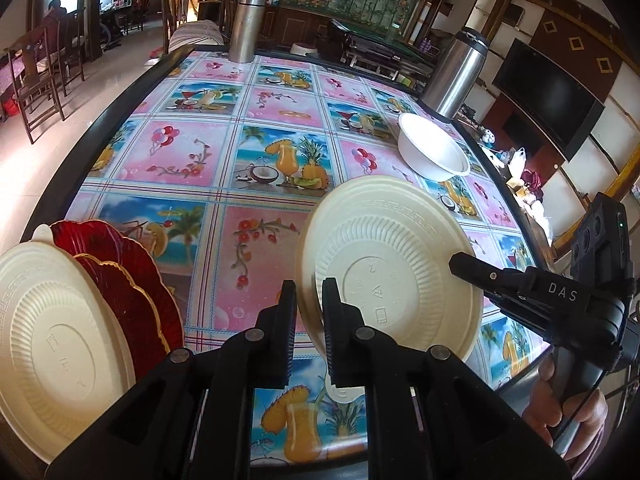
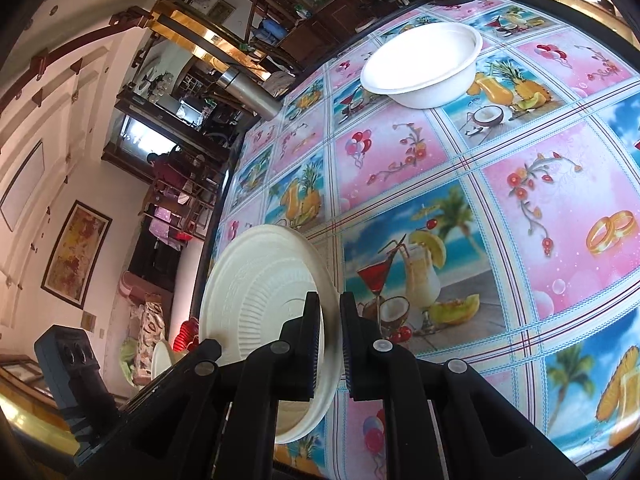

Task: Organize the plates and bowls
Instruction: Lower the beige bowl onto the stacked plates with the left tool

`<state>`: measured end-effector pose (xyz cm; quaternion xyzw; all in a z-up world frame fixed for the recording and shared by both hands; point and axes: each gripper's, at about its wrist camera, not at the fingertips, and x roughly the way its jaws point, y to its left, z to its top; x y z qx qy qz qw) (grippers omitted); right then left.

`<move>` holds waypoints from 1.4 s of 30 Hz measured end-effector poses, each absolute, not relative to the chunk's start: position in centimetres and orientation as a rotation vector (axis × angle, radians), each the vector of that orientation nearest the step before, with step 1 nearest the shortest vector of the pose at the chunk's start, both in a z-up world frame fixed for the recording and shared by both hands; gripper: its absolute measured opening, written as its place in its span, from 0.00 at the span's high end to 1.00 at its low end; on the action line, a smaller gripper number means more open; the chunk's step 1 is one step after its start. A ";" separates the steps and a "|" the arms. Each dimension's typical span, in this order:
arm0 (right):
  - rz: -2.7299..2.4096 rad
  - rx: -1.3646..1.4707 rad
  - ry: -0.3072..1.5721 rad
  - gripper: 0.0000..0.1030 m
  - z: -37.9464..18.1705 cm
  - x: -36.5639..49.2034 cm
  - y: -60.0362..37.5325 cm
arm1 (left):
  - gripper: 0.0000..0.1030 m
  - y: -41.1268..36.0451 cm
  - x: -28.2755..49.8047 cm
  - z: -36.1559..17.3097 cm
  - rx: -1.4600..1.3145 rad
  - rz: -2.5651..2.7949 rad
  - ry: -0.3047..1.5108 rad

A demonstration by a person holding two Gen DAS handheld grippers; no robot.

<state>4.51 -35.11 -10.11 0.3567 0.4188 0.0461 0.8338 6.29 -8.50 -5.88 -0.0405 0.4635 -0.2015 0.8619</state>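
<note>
I have both grippers clamped on one cream plate (image 1: 390,268), held on edge above the table (image 1: 224,184). The left gripper (image 1: 309,322) pinches its near rim, black pads narrow with only the thin rim between them. The right gripper (image 1: 460,264) grips the opposite rim; from its own camera the right gripper (image 2: 330,344) shows the same narrow pinch.

The plate is moulded pulp or foam, matt, round, with radial ribbing around a flat centre disc, a key-pattern band near the rim and embossed marks on the underside. That underside faces the left camera; the plate stands steeply tilted, rim down towards the table.

At the table's near left edge, a second cream plate (image 1: 52,360) of the same ribbed make leans upright against two red plates (image 1: 132,280). These are glossy and translucent, with scalloped, gold-trimmed rims.

A white bowl (image 1: 434,152) sits upright on the far right, smooth, with a rolled lip. Just behind it is a steel flask (image 1: 456,72); another steel flask (image 1: 246,28) stands at the far edge. The tablecloth is glossy vinyl, printed with squares of fruit drinks and balloons.
</note>
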 end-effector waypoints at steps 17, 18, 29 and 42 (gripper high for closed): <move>0.154 0.689 0.867 0.89 -7.1 5.3 -30.1 | 0.89 -3.8 5.8 -4.2 -0.137 -0.374 0.917; 0.159 0.683 0.865 0.89 -6.8 5.5 -29.8 | 0.89 -3.4 5.7 -4.1 -0.142 -0.369 0.915; 0.291 0.625 0.874 0.89 -4.6 7.8 -23.2 | 0.89 4.3 4.2 -1.9 -0.166 -0.227 0.847; 0.457 0.498 0.978 0.87 -6.3 9.0 -11.8 | 0.89 10.5 2.5 -4.4 -0.189 -0.091 0.899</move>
